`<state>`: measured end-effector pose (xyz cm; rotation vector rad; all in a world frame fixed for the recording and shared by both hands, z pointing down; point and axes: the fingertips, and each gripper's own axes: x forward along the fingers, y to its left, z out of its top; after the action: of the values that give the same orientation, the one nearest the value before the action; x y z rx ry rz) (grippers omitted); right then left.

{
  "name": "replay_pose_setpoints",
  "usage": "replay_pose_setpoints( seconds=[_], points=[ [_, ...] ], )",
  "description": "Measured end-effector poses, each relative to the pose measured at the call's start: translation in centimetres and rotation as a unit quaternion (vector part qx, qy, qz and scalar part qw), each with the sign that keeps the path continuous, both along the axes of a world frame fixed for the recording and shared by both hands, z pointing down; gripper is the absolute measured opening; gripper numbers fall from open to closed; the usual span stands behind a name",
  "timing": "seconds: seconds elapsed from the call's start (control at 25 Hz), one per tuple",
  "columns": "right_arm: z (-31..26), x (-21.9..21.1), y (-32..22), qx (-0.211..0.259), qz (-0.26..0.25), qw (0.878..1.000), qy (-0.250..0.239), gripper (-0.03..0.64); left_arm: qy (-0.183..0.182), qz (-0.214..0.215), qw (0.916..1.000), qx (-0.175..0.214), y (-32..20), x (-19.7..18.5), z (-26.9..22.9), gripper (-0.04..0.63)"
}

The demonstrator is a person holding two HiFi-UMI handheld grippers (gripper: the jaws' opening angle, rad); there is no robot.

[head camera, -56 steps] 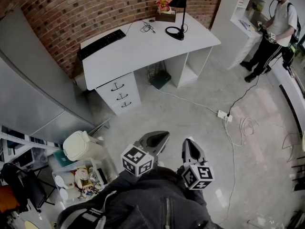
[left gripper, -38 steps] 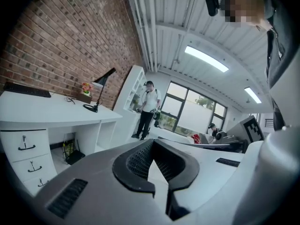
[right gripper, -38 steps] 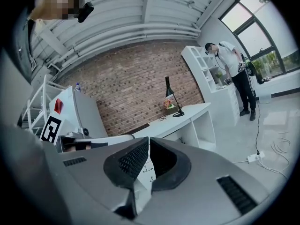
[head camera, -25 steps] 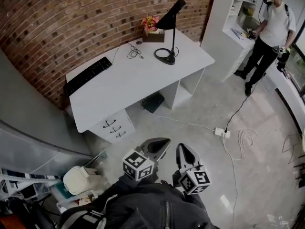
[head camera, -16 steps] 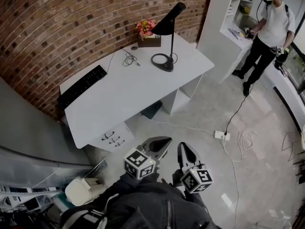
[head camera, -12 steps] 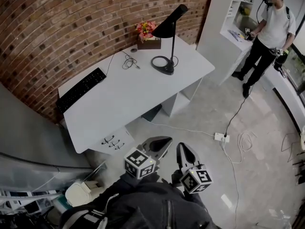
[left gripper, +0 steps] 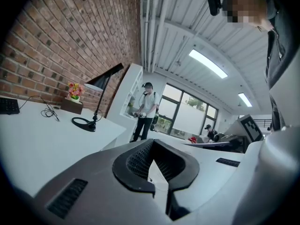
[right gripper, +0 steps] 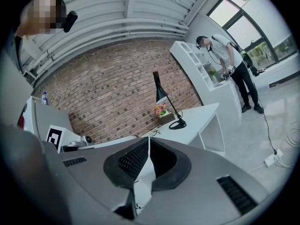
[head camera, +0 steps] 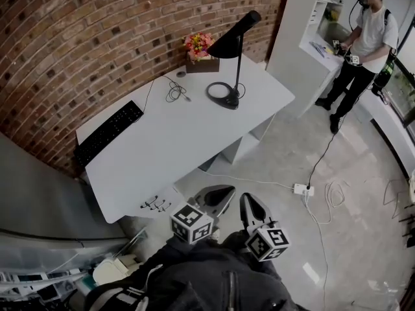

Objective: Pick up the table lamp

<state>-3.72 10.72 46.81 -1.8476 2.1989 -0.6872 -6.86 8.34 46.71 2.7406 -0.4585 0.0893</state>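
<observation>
One white surface [head camera: 162,141] stands against a brick wall [head camera: 78,37], seen from above in the head view. Contents from the left: a black keyboard [head camera: 107,133] lying along the left end; a loose coil of black cable [head camera: 174,91] near the back edge; a box of pink and orange flowers [head camera: 198,49] at the wall; the table lamp [head camera: 228,43], black, standing upright on its ring-shaped base toward the right end, just right of the flowers, with a thin stem and a cone shade slanting down toward them. Nothing touches the lamp. Drawers [head camera: 155,203] show under the front edge. In the low foreground, over the floor [head camera: 363,238] and well apart from the lamp: the left hand-held gripper [head camera: 219,195], jaws closed tip to tip with nothing between them; just beside it the right hand-held gripper [head camera: 251,205], likewise closed and empty. Each carries its marker cube and points toward the surface. Further right: a white power strip [head camera: 303,190] on the floor with a dark lead running off it; a white shelf unit [head camera: 305,24]; a person [head camera: 363,34] in a white top and dark trousers standing at the shelves, far right.
</observation>
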Motion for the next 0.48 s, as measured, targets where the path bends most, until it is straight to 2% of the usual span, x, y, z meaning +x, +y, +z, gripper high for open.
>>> replay_pose_setpoints(
  seconds=[0.2,0.48],
  points=[
    [0.3,-0.6,-0.5,-0.009,-0.012,1.000,0.000,0.014,-0.001,-0.001,0.9999,-0.016,-0.1,-0.4,0.6,0.008],
    [0.9,-1.8,-1.6,-0.023,-0.038,0.999,-0.002,0.014,-0.005,-0.024,0.9994,-0.024,-0.9,-1.8,1.4,0.008]
  ],
)
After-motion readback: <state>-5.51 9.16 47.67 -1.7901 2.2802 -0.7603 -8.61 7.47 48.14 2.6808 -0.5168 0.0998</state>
